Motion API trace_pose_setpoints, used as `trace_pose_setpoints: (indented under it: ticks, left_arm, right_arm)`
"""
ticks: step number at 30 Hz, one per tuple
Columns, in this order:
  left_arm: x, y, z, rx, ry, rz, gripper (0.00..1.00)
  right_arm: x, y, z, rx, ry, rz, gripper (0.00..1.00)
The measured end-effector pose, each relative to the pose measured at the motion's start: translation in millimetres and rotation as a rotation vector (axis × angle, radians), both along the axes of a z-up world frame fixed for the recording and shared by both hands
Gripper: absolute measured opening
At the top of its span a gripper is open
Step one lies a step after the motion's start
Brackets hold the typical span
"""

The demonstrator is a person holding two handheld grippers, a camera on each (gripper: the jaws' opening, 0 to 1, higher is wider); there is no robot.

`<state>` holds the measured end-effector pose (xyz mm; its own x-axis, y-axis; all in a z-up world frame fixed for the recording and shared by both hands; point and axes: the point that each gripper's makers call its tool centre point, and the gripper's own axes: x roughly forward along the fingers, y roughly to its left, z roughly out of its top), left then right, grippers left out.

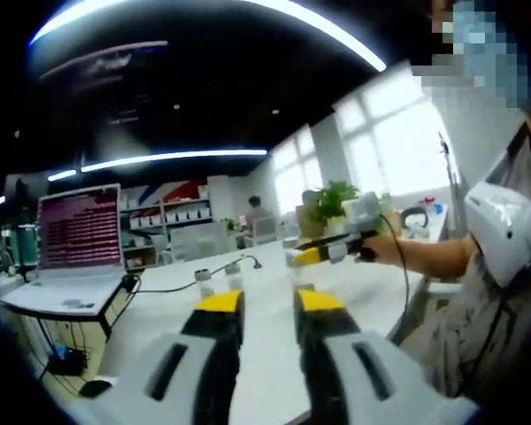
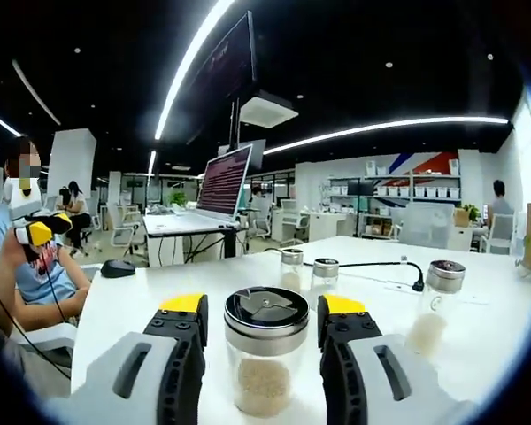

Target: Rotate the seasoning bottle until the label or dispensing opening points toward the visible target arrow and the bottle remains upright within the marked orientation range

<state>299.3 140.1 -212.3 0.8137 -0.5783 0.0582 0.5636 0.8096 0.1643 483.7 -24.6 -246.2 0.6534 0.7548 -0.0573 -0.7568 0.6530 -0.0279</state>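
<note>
A clear seasoning bottle (image 2: 265,354) with a dark, silver-rimmed lid and pale grains inside stands upright on the white table (image 2: 142,301). It sits between the yellow-tipped jaws of my right gripper (image 2: 264,307), which is open, with a thin gap showing on each side of the lid. In the left gripper view a hand holds the right gripper (image 1: 311,256) over the table, close to a small bottle (image 1: 292,262). My left gripper (image 1: 270,304) hovers above the table (image 1: 265,372), open, with nothing between its jaws. It appears again far left as the left gripper (image 2: 41,232).
Three more shakers stand beyond: two small ones (image 2: 291,268) (image 2: 324,274) and a taller one (image 2: 442,305) at right. A black cable (image 2: 372,264) crosses the table. A mouse (image 2: 118,267) lies left. An open laptop (image 1: 80,230) sits on a side desk. A person (image 1: 487,257) sits close by.
</note>
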Motion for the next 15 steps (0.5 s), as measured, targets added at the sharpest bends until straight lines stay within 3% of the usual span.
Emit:
trace_pose_setpoints:
  ticks: [15]
  left_arm:
    - [-2.1, 1.8, 5.8, -0.022, -0.012, -0.008, 0.24]
  right_arm:
    - [6.5, -3.0, -3.0, 0.028, 0.024, 0.002, 0.39]
